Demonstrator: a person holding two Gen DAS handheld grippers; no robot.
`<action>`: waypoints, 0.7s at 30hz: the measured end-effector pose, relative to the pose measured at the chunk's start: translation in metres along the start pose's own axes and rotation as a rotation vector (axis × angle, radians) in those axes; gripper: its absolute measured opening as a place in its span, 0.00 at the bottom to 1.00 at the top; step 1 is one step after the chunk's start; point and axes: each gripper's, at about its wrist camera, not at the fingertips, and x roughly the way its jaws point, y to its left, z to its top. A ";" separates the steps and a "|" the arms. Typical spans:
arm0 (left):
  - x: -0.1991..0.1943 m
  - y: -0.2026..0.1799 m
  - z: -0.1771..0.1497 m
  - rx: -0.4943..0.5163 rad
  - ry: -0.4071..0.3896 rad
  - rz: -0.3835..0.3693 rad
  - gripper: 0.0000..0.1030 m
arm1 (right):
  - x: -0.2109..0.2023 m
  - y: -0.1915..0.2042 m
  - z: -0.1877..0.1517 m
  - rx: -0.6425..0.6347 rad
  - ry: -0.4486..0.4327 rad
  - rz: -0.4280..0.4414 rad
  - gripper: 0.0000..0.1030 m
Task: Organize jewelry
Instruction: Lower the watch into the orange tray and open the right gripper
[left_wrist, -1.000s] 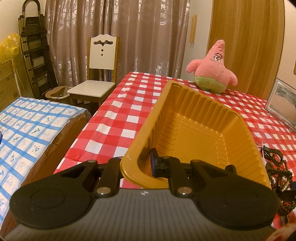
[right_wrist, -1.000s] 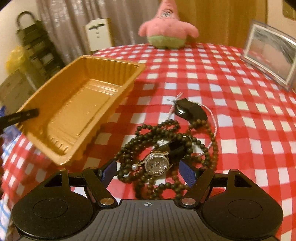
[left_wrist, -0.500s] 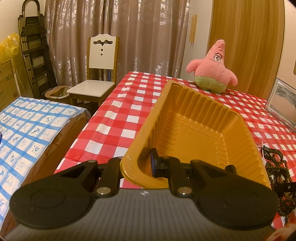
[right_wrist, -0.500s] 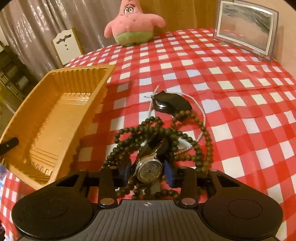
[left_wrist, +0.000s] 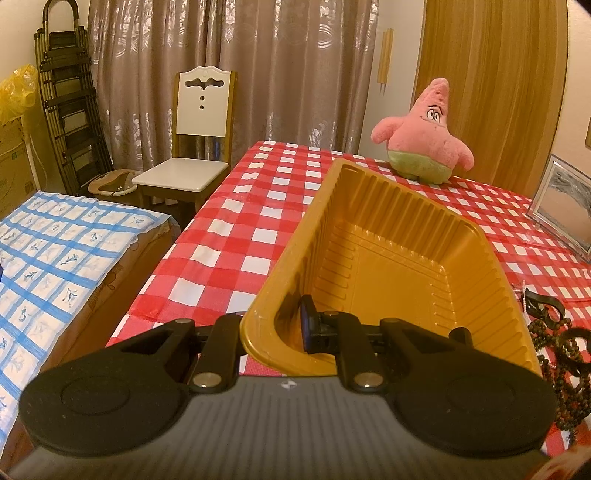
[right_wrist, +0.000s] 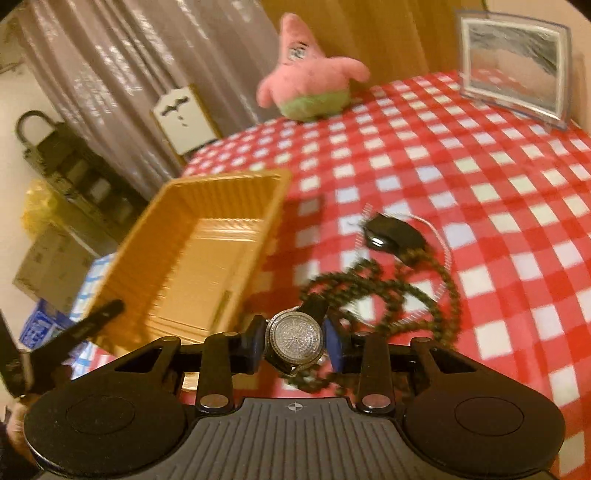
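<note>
Between the right gripper (right_wrist: 294, 345), whose jaws have just been closing, sits the watch (right_wrist: 295, 338), clamped and lifted; the left gripper (left_wrist: 275, 328) pinches the empty tray (left_wrist: 388, 258) rim.

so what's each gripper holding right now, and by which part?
Left gripper: the yellow tray, by its near wall. Right gripper, jaws just closed in: the watch, by the sides of its case.
</note>
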 end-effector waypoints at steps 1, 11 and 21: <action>0.001 0.000 -0.001 0.001 0.000 0.000 0.13 | 0.000 0.003 0.001 0.000 -0.006 0.011 0.34; 0.002 0.000 -0.001 0.000 0.003 -0.002 0.13 | 0.028 0.053 0.018 -0.087 -0.045 0.223 0.34; 0.003 0.001 -0.001 0.002 0.003 -0.002 0.13 | 0.105 0.080 0.003 -0.201 0.075 0.250 0.34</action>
